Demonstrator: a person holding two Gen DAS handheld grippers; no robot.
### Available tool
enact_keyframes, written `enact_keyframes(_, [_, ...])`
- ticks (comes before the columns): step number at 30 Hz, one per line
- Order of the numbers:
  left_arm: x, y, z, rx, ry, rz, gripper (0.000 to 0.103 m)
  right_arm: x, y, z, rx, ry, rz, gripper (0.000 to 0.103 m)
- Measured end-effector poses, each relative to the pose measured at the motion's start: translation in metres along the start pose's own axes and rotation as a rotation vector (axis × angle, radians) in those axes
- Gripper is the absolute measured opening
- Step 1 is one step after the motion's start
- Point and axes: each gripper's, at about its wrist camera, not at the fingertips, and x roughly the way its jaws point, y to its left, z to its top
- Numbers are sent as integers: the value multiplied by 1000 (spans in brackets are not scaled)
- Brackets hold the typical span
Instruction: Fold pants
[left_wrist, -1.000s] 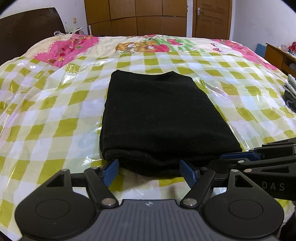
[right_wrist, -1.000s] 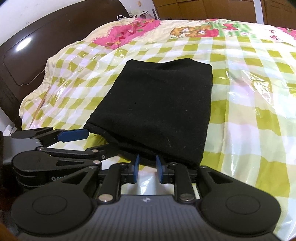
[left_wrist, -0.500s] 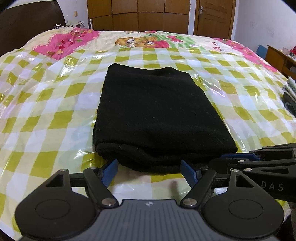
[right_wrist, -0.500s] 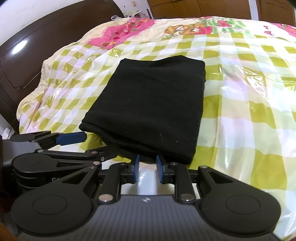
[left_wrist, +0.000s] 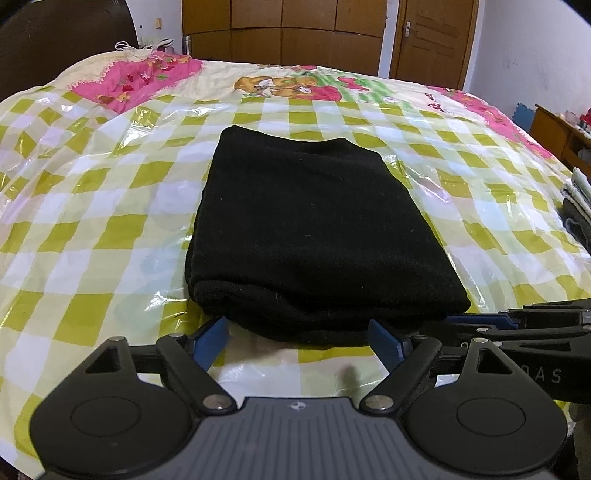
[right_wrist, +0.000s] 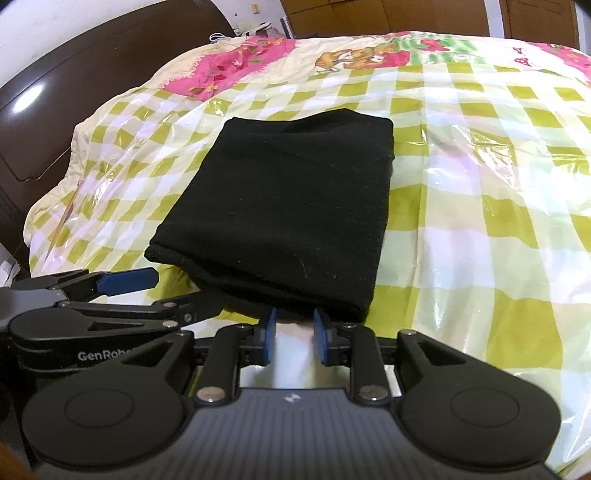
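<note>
Pants (left_wrist: 314, 236) folded; left gripper (left_wrist: 297, 338) just opened wide, holding nothing. Right gripper (right_wrist: 293, 334) narrow gap — empty at near hem. Risk: withdrawing snags hem, unfolds stack.

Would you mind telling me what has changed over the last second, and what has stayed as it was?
The left gripper has just been opening its jaws wider; they straddle the near edge of the folded black pants without pressing on it. The right gripper has opened slightly, its blue pads bare at the same edge. The pants remain a neat folded rectangle on the checked plastic sheet, and neither hand has shifted noticeably.
</note>
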Motion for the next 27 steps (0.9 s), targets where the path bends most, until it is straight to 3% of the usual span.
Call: enact_keyframes(27, [6,-4,-5,19,17,16,98,-4,-3,-1,-7,-9,-35,31])
